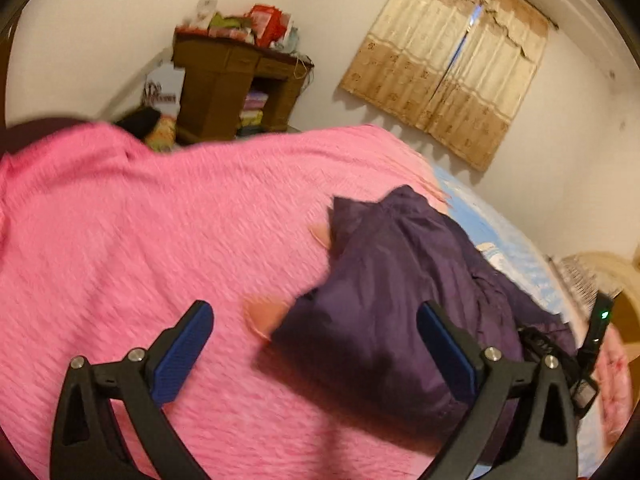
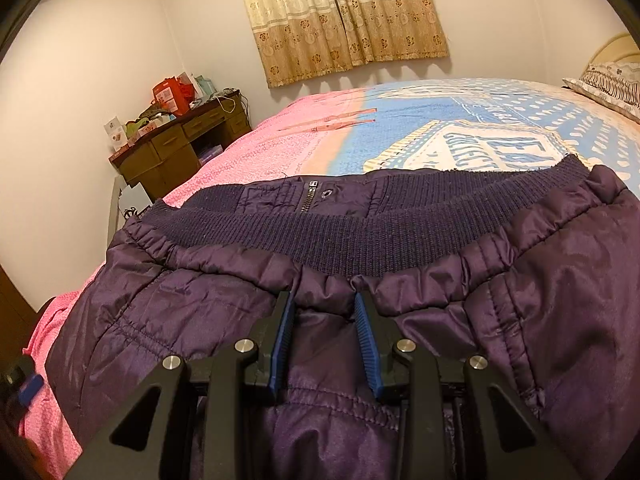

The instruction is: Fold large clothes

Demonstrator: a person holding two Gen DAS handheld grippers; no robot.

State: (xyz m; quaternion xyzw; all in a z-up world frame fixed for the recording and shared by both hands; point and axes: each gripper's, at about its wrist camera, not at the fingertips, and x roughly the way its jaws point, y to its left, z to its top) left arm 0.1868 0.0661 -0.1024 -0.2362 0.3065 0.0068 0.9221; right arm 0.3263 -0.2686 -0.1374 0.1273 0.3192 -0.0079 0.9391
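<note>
A dark purple padded jacket (image 2: 200, 300) lies on the bed, its ribbed knit hem (image 2: 360, 232) and zipper end (image 2: 306, 200) facing away. My right gripper (image 2: 322, 300) is shut on a pinched fold of the jacket just below the hem, with fabric bunched between the blue pads. In the blurred left wrist view the jacket (image 1: 384, 280) is a folded heap at the right. My left gripper (image 1: 314, 312) stands wide open above the pink blanket (image 1: 160, 220). Its right finger is over the jacket's edge and nothing is gripped.
The bed carries a pink blanket (image 2: 248, 152) and a blue printed sheet (image 2: 440, 120), with a pillow (image 2: 612, 80) at the far right. A cluttered brown desk (image 2: 180, 140) stands against the wall beside the bed. Beige curtains (image 2: 344, 20) hang behind.
</note>
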